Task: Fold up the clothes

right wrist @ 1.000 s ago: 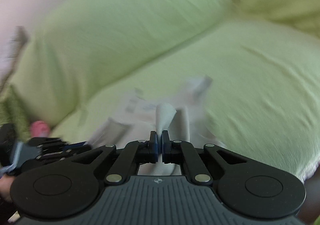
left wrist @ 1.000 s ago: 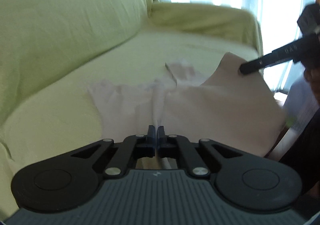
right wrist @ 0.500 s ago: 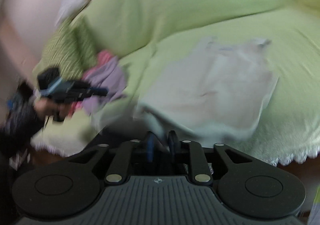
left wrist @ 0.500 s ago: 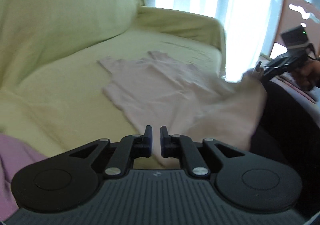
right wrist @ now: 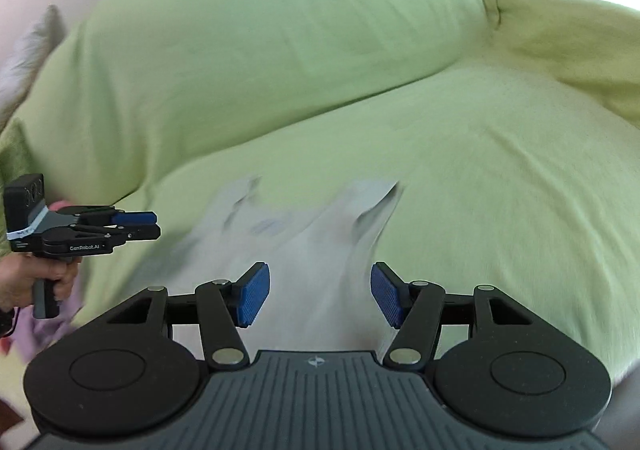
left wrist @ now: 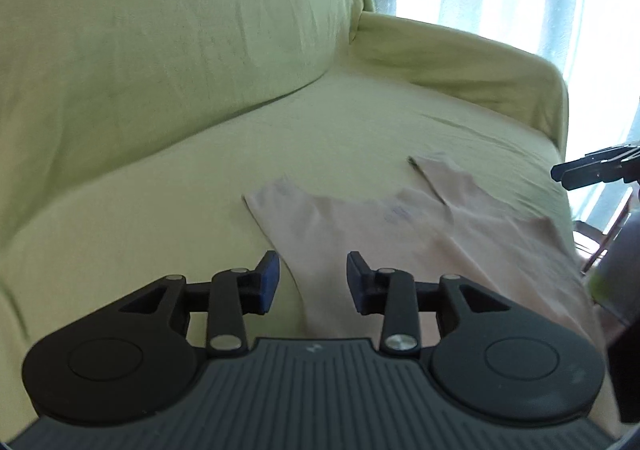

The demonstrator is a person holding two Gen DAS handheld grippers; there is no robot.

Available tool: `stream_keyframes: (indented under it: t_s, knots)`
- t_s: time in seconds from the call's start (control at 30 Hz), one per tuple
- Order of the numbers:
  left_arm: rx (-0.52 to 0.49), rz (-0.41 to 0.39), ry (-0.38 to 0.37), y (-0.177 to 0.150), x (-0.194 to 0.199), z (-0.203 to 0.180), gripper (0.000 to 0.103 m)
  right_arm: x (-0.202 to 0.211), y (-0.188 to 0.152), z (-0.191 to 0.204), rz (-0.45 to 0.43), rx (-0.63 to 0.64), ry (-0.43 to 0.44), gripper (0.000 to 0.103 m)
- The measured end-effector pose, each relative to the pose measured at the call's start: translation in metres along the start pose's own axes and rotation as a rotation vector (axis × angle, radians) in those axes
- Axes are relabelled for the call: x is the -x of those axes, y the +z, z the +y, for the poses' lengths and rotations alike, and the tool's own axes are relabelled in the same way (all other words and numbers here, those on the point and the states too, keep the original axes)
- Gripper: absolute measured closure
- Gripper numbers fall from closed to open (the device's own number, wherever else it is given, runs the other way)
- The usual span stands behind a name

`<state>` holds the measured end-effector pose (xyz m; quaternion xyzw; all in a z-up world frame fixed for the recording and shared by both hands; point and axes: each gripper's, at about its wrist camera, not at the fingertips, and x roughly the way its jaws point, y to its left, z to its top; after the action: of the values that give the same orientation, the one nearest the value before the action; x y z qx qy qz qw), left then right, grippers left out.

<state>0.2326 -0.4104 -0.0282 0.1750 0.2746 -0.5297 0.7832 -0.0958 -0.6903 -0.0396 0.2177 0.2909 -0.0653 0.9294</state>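
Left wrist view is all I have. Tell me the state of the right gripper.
Observer: The right gripper is open and holds nothing. The shirt lies on the sofa just ahead of it.
Operator: Report any other clothes.
Observer: Pink and purple cloth lies at the sofa's edge, just by the hand that holds the left gripper.
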Motion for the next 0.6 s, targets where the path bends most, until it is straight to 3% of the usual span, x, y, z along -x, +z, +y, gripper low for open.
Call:
stream_keyframes:
  t_s: [0.2,0.33,0.5,0.57,0.6]
  knots:
    - [-0.049,0.043,0.034,0.033,-0.076,0.05,0.07,-0.068,0.035,-0.045,-0.001,0.019,-0.022,0.044]
    - [-0.089,0.052,-0.009,0.033,-0.096,0.06,0.06,-0.099,0.049,-0.071,-0.008,0.027,-0.019,0.044]
    - [-0.122,0.047,-0.09,0.03,-0.107,0.064,0.06,-0.113,0.046,-0.074,-0.002,0.053,0.041,0.045]
    - [-0.143,0.041,-0.109,0.029,-0.108,0.059,0.067,-0.113,0.045,-0.074,-0.004,0.03,0.056,0.058]
    - [-0.144,0.043,-0.117,0.028,-0.107,0.058,0.074,-0.114,0.045,-0.076,-0.001,0.007,0.065,0.071]
